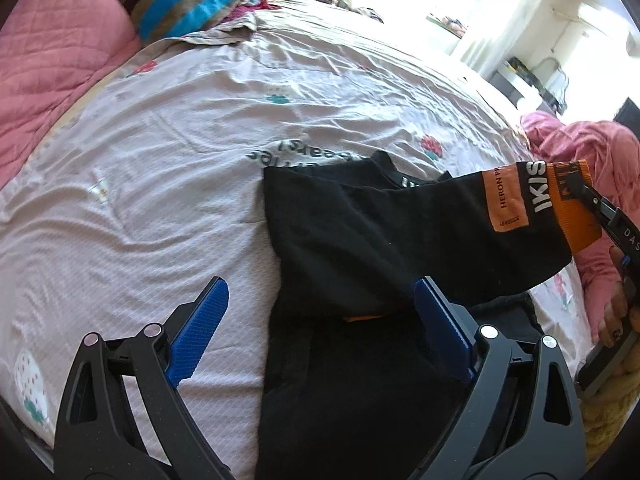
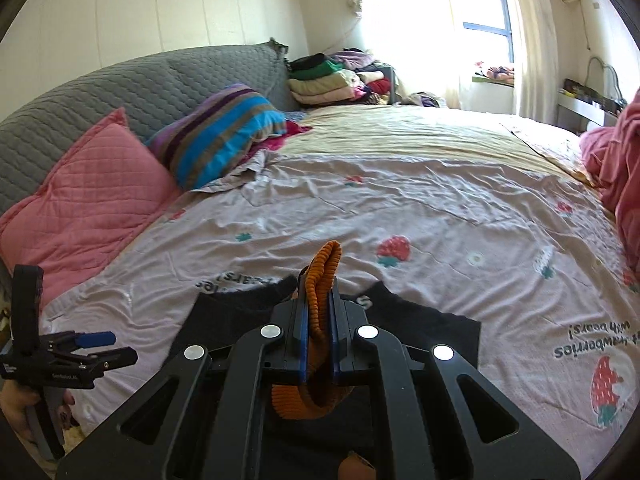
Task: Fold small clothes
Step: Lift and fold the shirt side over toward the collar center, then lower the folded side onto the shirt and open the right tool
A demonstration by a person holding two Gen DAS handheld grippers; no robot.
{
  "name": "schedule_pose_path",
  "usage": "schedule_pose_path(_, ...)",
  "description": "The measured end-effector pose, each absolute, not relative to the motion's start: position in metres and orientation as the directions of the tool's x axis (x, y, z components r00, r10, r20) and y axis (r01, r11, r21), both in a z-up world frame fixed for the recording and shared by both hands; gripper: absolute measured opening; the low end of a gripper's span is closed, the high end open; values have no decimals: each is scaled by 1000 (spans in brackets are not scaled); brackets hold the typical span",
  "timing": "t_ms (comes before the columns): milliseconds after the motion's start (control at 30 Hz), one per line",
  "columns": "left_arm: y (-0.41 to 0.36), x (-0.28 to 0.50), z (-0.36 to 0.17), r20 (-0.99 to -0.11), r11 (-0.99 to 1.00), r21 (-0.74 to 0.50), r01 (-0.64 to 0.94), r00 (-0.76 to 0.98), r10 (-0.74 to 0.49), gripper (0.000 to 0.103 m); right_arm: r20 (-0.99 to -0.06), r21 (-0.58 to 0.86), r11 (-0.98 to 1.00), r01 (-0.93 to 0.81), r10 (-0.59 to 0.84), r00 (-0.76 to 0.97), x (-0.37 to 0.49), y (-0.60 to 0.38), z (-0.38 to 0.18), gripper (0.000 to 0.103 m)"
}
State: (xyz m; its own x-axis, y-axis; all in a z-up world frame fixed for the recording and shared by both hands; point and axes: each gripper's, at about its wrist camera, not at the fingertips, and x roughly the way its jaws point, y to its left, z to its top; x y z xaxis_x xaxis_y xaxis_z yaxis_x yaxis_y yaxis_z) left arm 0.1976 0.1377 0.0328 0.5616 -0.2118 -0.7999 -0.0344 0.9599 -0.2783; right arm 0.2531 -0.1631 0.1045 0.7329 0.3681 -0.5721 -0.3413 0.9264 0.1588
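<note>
- Black knit garment with orange ribbed cuff [image 1: 360, 240]: lies on the bedsheet, one sleeve lifted toward 3 o'clock in the left wrist view.
- Right gripper [image 2: 319, 316]: fingers closed narrow on the orange ribbed cuff [image 2: 320, 280]; only the right wrist view shows the pinch close up.
- Left gripper [image 1: 320, 320]: blue-padded fingers spread wide over the garment's lower body, gripping nothing.
- Orange sleeve label [image 1: 506, 200]: reads "HERON PR…"; white letters "IKIS" beside it.
- Pale lilac strawberry-print bedsheet [image 2: 440, 208]: printed "strawberries with bears!", upside down.
- Pink quilted pillow [image 2: 84, 200] at 9 o'clock, striped blue-purple cushion [image 2: 224, 128] at 11 o'clock, stacked folded clothes [image 2: 324, 80] at 12 o'clock.
</note>
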Motion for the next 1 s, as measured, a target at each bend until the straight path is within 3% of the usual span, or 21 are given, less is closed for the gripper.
schedule_pose_path(1000, 85, 249, -4, -860, 976, -209, 57, 464, -211, 87, -693, 179, 959, -221, 282, 664, 272, -198, 44, 10)
